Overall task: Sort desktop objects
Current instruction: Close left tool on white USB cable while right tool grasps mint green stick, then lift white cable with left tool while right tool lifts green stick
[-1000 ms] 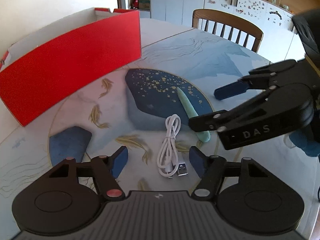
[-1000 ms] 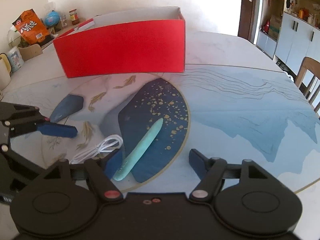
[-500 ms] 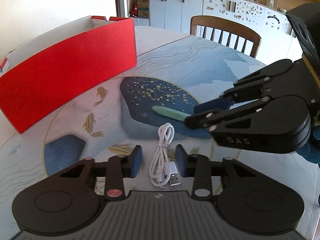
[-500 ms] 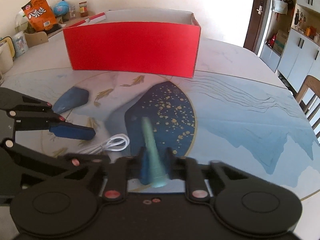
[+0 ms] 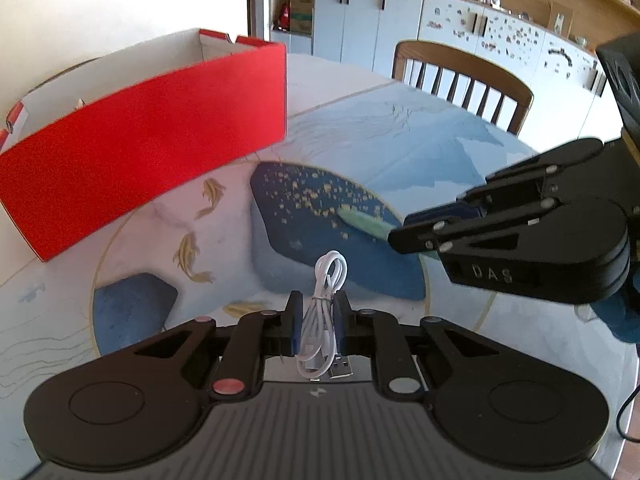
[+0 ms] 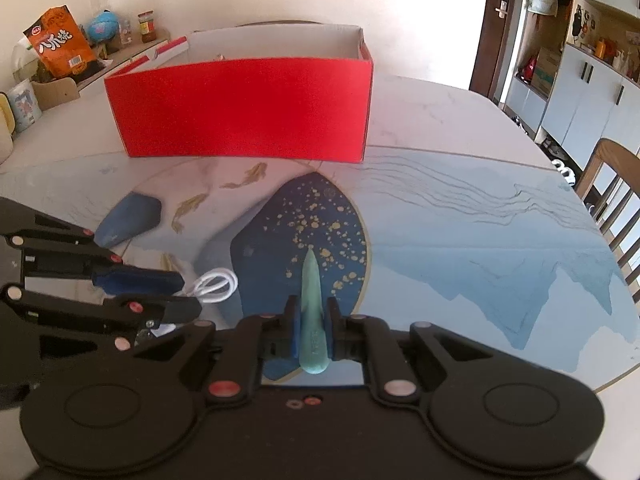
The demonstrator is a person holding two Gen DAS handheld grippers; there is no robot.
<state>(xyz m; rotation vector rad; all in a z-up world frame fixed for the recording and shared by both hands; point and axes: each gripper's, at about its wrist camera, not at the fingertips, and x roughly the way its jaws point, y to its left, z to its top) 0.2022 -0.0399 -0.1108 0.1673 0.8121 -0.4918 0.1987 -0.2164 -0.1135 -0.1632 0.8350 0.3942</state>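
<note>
A coiled white USB cable (image 5: 323, 312) is pinched between the blue pads of my left gripper (image 5: 318, 318), which is shut on it; its loop also shows in the right wrist view as the white cable (image 6: 214, 285). My right gripper (image 6: 312, 322) is shut on a pale green tapered stick (image 6: 313, 312) whose tip points away from me; the same green stick (image 5: 366, 224) pokes out of the right gripper (image 5: 408, 230) in the left wrist view. The left gripper (image 6: 172, 292) sits at left in the right wrist view. An open red box (image 6: 244, 108) stands at the far side of the table.
The round table (image 6: 460, 216) has a blue and white painted top. A wooden chair (image 5: 460, 76) stands at its far edge, with cabinets behind. A snack bag (image 6: 60, 42), jars and a mug (image 6: 24, 102) sit on a shelf at left.
Both grippers went from wide open to shut. The left closed on the white cable, the right on the green stick, which swung from lying diagonally to pointing straight ahead.
</note>
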